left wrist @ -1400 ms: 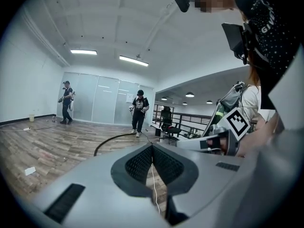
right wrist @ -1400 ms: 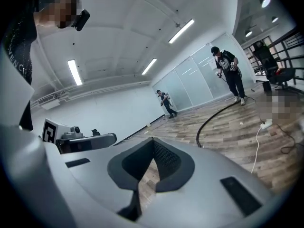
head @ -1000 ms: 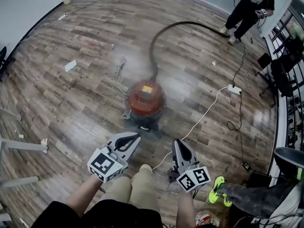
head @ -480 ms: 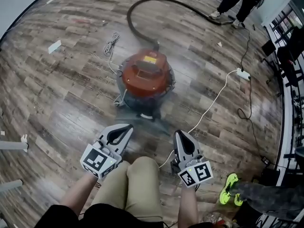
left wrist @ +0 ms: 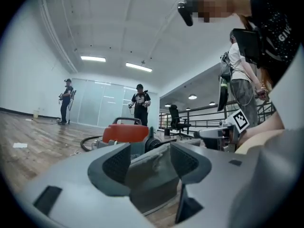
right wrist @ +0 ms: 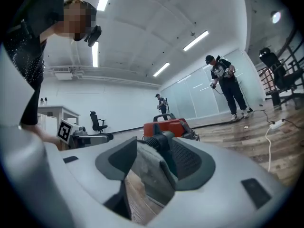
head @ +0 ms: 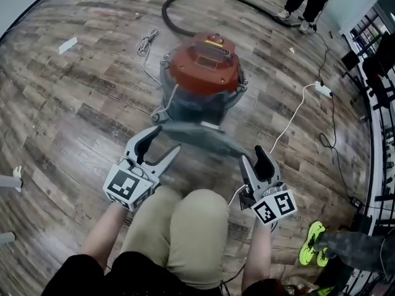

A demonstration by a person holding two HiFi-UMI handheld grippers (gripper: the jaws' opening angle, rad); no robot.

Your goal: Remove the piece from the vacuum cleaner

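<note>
Grey jaws of left gripper point(head: 162, 147) and right gripper point(head: 252, 156) just opened, standing apart, straddling ends of grey floor nozzle point(head: 197, 135), pads not pressing. Just beyond: red-lidded vacuum cleaner point(head: 205, 66), nozzle at its base. Likely rigid, light plastic; grip flat ends.

Little can be read here. On the black sparkly garment point(left wrist: 278, 27) at the upper right of the left gripper view, white dotted letters spell "GIV"; the rest is cut off at the frame edge. At upper centre of the head view, the round red lid of the vacuum cleaner point(head: 207, 66) bears a small yellow rectangular label point(head: 214, 42), its print too small to read. The cubes on the left gripper point(head: 165, 139) and right gripper point(head: 253, 155), lower in that view, show black-and-white square code patterns point(head: 125, 185), with no letters or numbers.
</note>
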